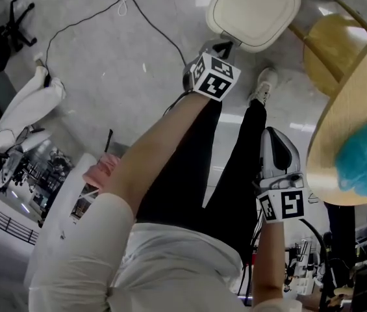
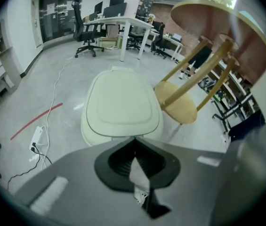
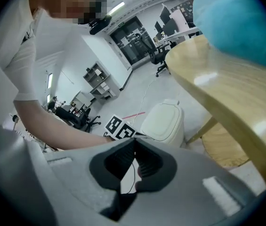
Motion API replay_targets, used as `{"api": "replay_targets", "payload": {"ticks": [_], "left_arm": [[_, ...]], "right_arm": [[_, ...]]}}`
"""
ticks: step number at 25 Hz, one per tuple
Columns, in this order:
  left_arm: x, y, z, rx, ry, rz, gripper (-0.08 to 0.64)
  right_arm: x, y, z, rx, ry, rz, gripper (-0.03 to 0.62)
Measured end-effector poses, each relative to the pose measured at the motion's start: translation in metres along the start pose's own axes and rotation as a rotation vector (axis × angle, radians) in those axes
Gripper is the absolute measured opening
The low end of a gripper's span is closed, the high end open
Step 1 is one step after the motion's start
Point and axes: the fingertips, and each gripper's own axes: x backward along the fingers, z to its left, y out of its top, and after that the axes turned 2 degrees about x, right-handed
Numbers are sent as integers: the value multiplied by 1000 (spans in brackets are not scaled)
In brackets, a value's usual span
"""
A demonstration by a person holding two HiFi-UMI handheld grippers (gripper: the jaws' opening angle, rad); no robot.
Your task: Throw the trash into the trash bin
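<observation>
Holding the grey left gripper (image 1: 223,48) (image 2: 133,141) with jaws pressed tip to tip, nothing plainly caught between them. Pointing it down toward the cream-white plastic trash bin (image 1: 254,8) (image 2: 121,102), rounded lid shut, straight ahead of the fingertips and apart from them. Holding the right gripper (image 1: 273,135) (image 3: 133,141) closed too, empty, beside the round wooden table (image 1: 358,90), near a fluffy blue clump (image 1: 365,158) on the tabletop. Seeing the bin (image 3: 163,121) from there beyond the left gripper's marker cube (image 3: 118,127), well clear of the fingers.
</observation>
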Motion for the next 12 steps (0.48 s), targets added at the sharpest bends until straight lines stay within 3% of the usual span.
{"api": "replay_targets", "payload": {"ticks": [12], "left_arm": [[-23,-13,12,10,35,48,6]], "right_arm": [[-32,-9,-8,4,10,19,0]]}}
